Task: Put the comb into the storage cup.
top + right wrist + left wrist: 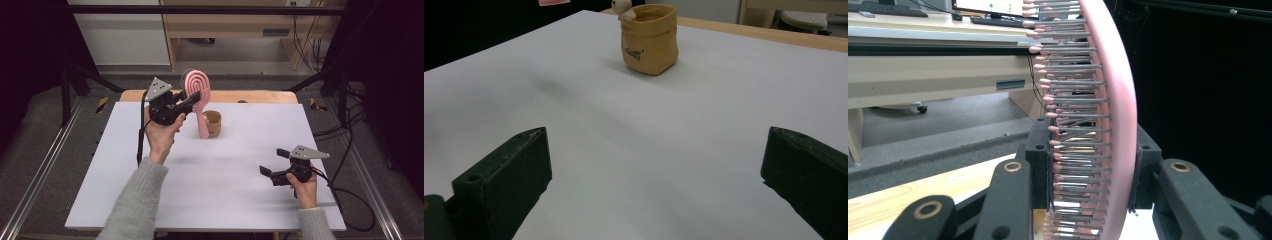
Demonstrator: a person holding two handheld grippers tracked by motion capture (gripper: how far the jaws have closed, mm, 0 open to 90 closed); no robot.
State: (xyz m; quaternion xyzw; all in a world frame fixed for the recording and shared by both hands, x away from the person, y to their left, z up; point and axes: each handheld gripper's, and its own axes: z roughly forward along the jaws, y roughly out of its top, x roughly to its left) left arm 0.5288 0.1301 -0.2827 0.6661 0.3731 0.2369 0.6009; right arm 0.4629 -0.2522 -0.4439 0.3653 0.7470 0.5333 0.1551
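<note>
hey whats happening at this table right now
A person holds a gripper in each hand over a white table. The left gripper is clamped on the head of a pink hairbrush, holding it upright above the table beside a small tan pot near the far edge. The left gripper view shows the jaws pressing the brush head from both sides. The right gripper sits low at the near right with its jaws wide apart, holding nothing and facing the pot.

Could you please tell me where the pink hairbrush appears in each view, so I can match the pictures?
High view: pink hairbrush upper centre, held upright by the left tool, its handle by the tan pot.
Left gripper view: brush centre, clamped between the jaws, bristles facing left.
Right gripper view: not in it.
Shared landmark: the white table.
</note>
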